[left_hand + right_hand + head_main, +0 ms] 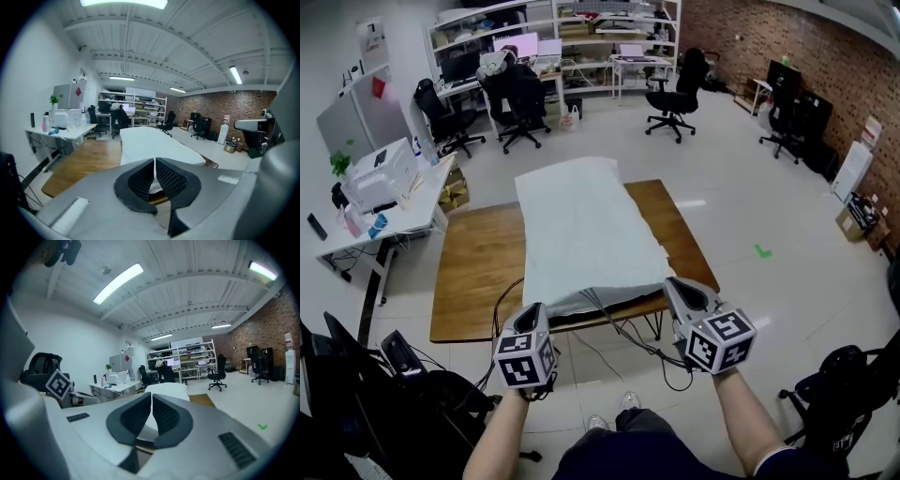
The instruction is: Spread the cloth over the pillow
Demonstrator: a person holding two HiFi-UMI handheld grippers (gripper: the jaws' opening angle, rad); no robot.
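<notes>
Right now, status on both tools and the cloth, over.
Left tool, right tool shut at cloth's near corners; grip unconfirmed. Cloth flat along table, dark edge showing underneath. Cables dangle below near edge.

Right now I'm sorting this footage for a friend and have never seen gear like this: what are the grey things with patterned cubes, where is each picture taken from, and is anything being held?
There is no robot here: a person holds two hand tools, each ending in a two-fingered claw. The patterned cubes are part of the tools. The head view comes from a camera on the person's head, looking down; the left claw shows at its left, the right claw at its right. The other two pictures come from cameras riding on each tool, looking along its claw. On the wooden table lies a white cloth, spread lengthwise; the pillow is presumably beneath it, hidden. Each claw is closed at a near corner of the cloth and appears to pinch it.
</notes>
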